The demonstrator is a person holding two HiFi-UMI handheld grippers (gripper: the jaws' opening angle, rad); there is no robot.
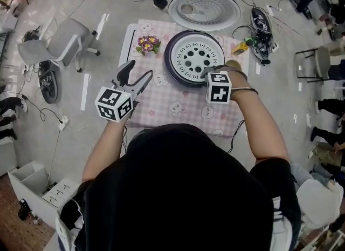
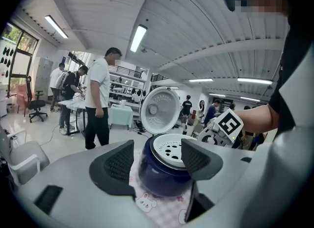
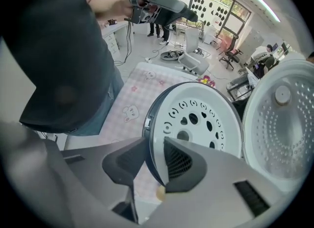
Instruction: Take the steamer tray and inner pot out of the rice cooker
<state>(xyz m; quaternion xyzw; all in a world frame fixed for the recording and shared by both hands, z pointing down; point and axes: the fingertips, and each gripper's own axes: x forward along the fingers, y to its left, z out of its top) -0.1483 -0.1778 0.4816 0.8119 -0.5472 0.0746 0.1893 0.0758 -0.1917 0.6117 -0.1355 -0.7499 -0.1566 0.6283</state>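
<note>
Fingers (image 3: 182,167) of right gripper (image 3: 154,159) are clamped on the near rim of the steamer tray (image 3: 206,114), one pad inside the rim, the other outside, w/ the gripper pointing down at it. Left gripper (image 2: 157,159) has its fingers wide apart w/ nothing btw them. It hangs over the table (image 1: 128,47) left of the rice cooker (image 1: 170,66), aimed at the cooker body.

Progress, as I judge it: early. Lid (image 1: 205,8) is already swung open and the tray is gripped, but the tray is still at the cooker mouth, not out and not set down. It looks to sit slightly proud of the cooker rim on the gripped side, so the lift is prob. only starting; can't be sure. Left to do: carry tray clear, put it on the table, then take the inner pot out too.

Containers: cooker holds the tray on top. Tray is white, perforated w/ round and heart-like holes, nothing lying in it. Inner pot isn't visible, hidden under the tray, so can't tell if anything is in it. Pink checked cloth (image 1: 180,109) covers the table, w/ a small flower bunch (image 1: 147,43) beside the cooker.
</note>
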